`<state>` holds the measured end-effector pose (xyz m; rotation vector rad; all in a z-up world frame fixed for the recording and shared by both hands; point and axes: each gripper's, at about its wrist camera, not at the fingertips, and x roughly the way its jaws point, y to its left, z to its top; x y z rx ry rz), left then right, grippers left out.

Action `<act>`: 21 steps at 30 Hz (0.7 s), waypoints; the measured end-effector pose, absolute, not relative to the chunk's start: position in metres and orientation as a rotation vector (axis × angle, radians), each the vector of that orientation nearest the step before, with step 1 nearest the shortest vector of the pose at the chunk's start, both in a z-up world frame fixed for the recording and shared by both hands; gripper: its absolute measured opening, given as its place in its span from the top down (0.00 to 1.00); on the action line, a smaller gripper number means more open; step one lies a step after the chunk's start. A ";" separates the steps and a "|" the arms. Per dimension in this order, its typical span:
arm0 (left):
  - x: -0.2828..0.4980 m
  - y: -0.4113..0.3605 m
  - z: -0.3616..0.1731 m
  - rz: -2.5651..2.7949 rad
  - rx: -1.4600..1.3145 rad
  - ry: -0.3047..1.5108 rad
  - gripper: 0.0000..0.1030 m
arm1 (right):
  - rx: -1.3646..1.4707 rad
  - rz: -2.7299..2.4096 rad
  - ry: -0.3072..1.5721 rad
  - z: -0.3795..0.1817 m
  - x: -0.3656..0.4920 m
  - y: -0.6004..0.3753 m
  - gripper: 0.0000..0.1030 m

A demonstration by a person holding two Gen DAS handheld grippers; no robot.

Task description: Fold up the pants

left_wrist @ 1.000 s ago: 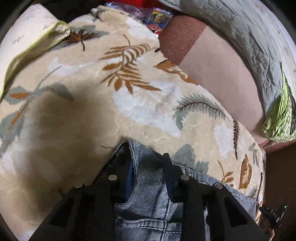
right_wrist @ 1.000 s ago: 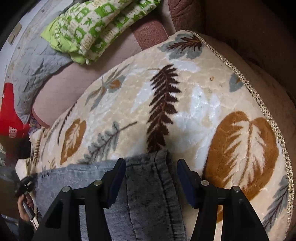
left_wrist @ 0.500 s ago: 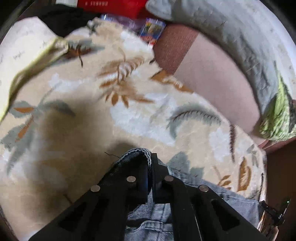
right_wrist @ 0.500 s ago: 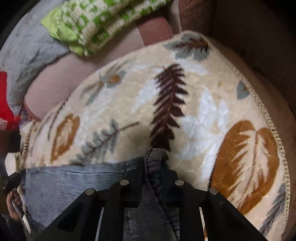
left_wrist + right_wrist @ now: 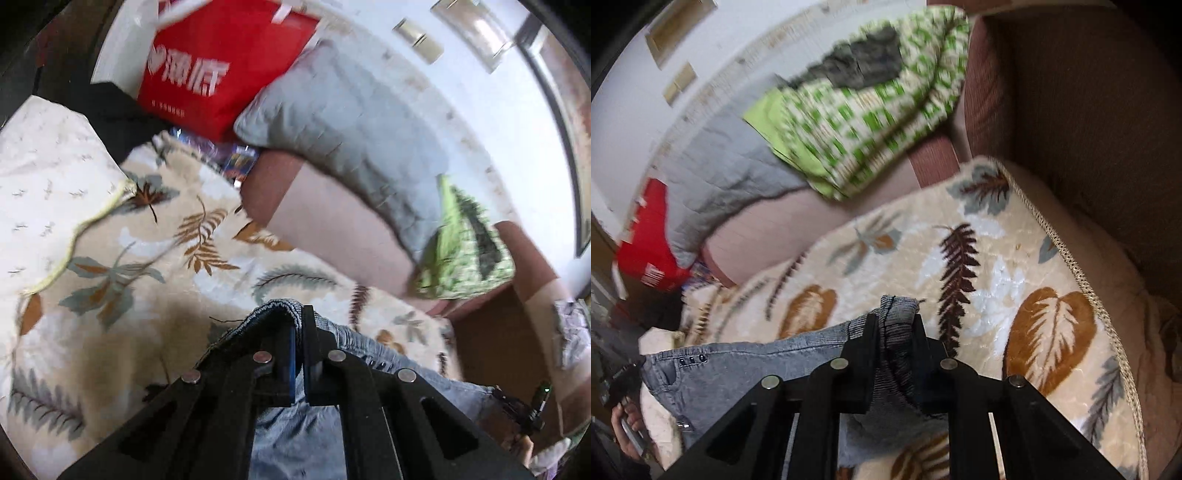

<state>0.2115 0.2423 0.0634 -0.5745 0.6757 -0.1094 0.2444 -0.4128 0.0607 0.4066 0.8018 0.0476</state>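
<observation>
Grey-blue denim pants (image 5: 746,365), bunched, corners pinched

A red bag (image 5: 218,70), grey quilt (image 5: 354,136) and green-patterned cushion (image 5: 871,110) flank the leaf-print blanket (image 5: 1008,269).

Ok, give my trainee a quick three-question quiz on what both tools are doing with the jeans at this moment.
1. True or false: the left tool is shut on the jeans.
2. What is the right tool clamping: A) the green patterned pillow, B) the jeans' edge, C) the leaf-print blanket?
3. What surface lies under the jeans?

Key:
1. True; denim is pinched between its fingers.
2. B; the green patterned pillow lies apart, farther back.
3. The leaf-print blanket.
</observation>
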 end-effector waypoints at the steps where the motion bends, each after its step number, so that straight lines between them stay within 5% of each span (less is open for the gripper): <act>1: 0.194 0.247 0.072 -0.121 -0.571 0.655 0.98 | 0.416 0.063 0.779 0.068 0.232 -0.413 0.84; 8: 0.063 0.281 0.059 -0.198 -0.555 0.645 0.97 | 0.430 0.200 0.730 0.069 0.113 -0.414 0.84; 13: -0.001 0.305 -0.006 -0.186 -0.534 0.838 0.92 | 0.360 0.281 1.034 -0.024 0.030 -0.404 0.78; 17: -0.022 0.331 -0.019 -0.003 -0.528 0.911 0.90 | 0.371 0.238 1.129 -0.051 -0.007 -0.414 0.53; 19: -0.021 0.328 -0.004 0.033 -0.501 0.879 0.75 | 0.441 0.193 1.070 -0.037 -0.013 -0.430 0.45; 21: -0.015 0.309 0.014 0.007 -0.459 0.832 0.46 | 0.528 0.158 1.013 -0.023 -0.008 -0.443 0.42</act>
